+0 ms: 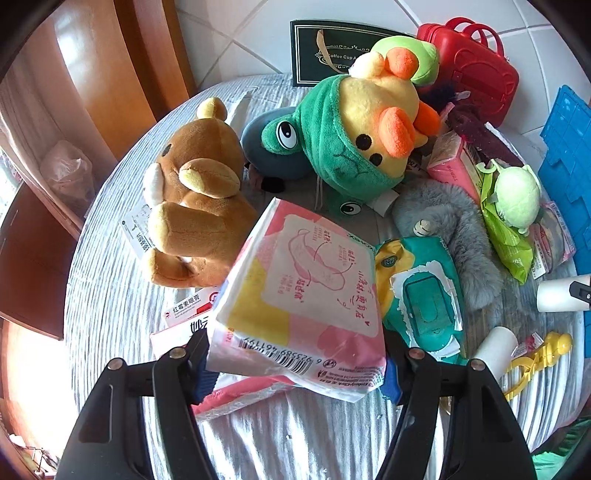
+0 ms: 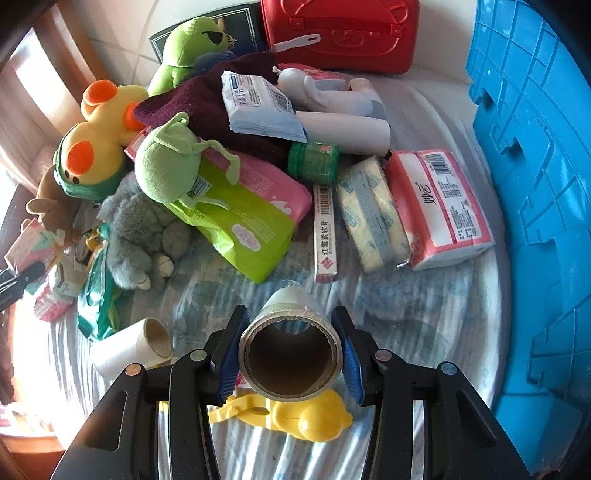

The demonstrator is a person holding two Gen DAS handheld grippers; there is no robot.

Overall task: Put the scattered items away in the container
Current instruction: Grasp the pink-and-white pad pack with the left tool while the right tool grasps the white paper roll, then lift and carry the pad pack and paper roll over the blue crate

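A: How many soft toys do you count on the striped tablecloth [image 1: 110,295]?

B: Five, from the left wrist view: one brown bear [image 1: 195,206], one yellow duck in a green hood [image 1: 354,136], one grey furry toy [image 1: 454,236], one pale green round one [image 1: 517,199], and a green one behind the duck, mostly hidden.

A: And paper rolls?

B: Three in the right wrist view. One foil-edged roll [image 2: 291,350] is pinched between the blue pads of the right gripper [image 2: 291,354], its hollow end facing the camera. One white roll [image 2: 129,347] lies just left of it, and one long white roll [image 2: 343,133] lies further back in the pile.

A: The other tongs?

B: The left gripper [image 1: 295,365] clamps one pink-and-white pack [image 1: 306,295] by its barcode end, raised clear of the cloth.

A: Where is the container?

B: The blue crate [image 2: 535,184] fills the right edge of the right wrist view, cut off by the frame, so I cannot see inside.

A: Anything else hard to read?

B: A yellow plastic toy [image 2: 314,417] lies partly under the held roll. One red case [image 2: 340,33] is cropped at the top.

A: Open room?

B: Bare cloth lies between the held roll and the crate wall; the pile crowds the far side.
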